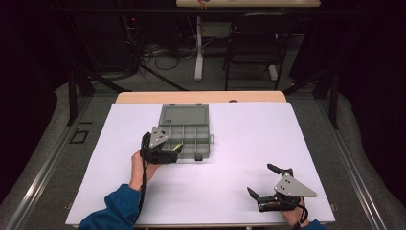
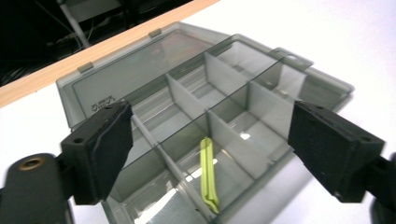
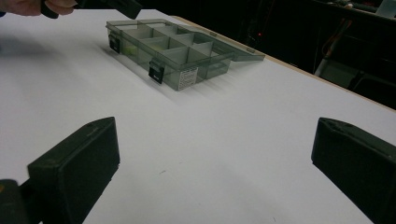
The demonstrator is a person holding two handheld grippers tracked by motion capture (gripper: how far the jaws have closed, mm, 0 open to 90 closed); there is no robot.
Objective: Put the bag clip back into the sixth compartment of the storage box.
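While L tool (image 2: 205, 140) gapes, box (image 2: 205, 93) lies open.

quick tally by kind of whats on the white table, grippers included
compartment box, lid open: 1
yellow-green strip lying in one compartment: 1
grippers: 2, left gripper and right gripper, both open
total: 4

White-topped table (image 1: 239, 143) with a bare wooden strip along the far edge. Directly on it, left of centre and toward the far side, a smoky grey compartment box (image 1: 186, 136), lid (image 1: 184, 114) folded flat open toward the far edge, two dark latches on the near wall. Inside one near-left compartment, a slim yellow-green strip (image 2: 208, 175) lying on the box floor. Elsewhere, plain white surface.
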